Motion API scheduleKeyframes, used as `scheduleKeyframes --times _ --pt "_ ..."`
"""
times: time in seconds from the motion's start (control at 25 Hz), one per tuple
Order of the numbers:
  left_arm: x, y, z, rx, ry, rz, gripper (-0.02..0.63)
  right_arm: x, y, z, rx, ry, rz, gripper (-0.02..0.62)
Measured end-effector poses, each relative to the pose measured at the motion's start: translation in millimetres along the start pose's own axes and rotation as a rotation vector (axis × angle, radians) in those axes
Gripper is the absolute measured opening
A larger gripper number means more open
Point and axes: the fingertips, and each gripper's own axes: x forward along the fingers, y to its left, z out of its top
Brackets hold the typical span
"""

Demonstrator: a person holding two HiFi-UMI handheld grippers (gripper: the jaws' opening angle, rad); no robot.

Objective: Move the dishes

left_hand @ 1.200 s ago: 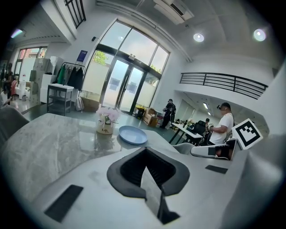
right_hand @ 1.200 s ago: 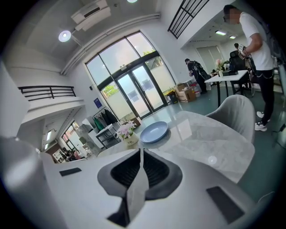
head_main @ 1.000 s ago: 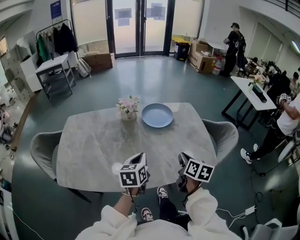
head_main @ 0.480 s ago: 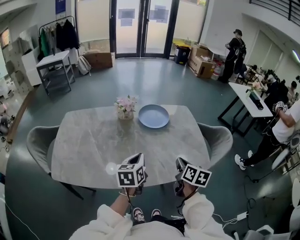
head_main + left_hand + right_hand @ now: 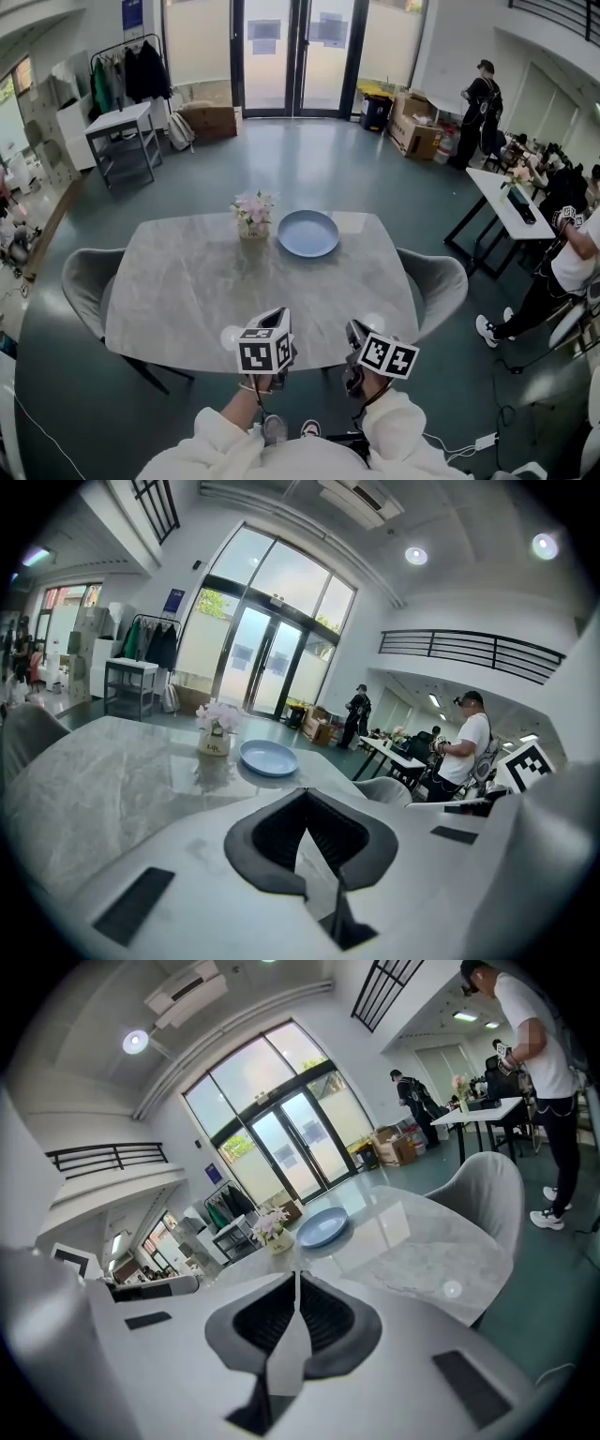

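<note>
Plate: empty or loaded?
Empty. In the head view the plate shows only its bare blue surface; it sits flat beside the flowers.

Almost nothing here can be read. The white flower pot point(image 5: 215, 745) on the desk point(image 5: 103, 780) bears 1 short dark word on its front, too small to make out for sure. A blue sign point(image 5: 132, 13) hangs on the wall left of the glass doors point(image 5: 295, 56), its print illegible. 2 posted sheets point(image 5: 265, 37) on those doors are blurred as well. The marker cube point(image 5: 262, 352) of the left tool point(image 5: 305, 799) and that of the right tool point(image 5: 297, 1279) show black-and-white square codes, not letters.
</note>
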Motion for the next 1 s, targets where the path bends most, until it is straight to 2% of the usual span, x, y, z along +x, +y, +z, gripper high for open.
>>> scheduleKeyframes --times 0.32,0.6,0.76,1.0 --pt "7 -5 -9 -0.019 0.017 0.040 0.008 2 -4 -3 -0.042 0.031 0.035 0.071" --pt "8 -9 -9 -0.026 0.019 0.044 0.008 8 -2 -13 -0.048 0.059 0.054 0.068" --pt "9 -5 -9 -0.024 0.022 0.052 0.008 13 0 -11 -0.105 0.050 0.042 0.057" --pt "13 3 -6 -0.030 0.022 0.060 0.008 18 1 0 -0.105 0.040 0.028 0.057"
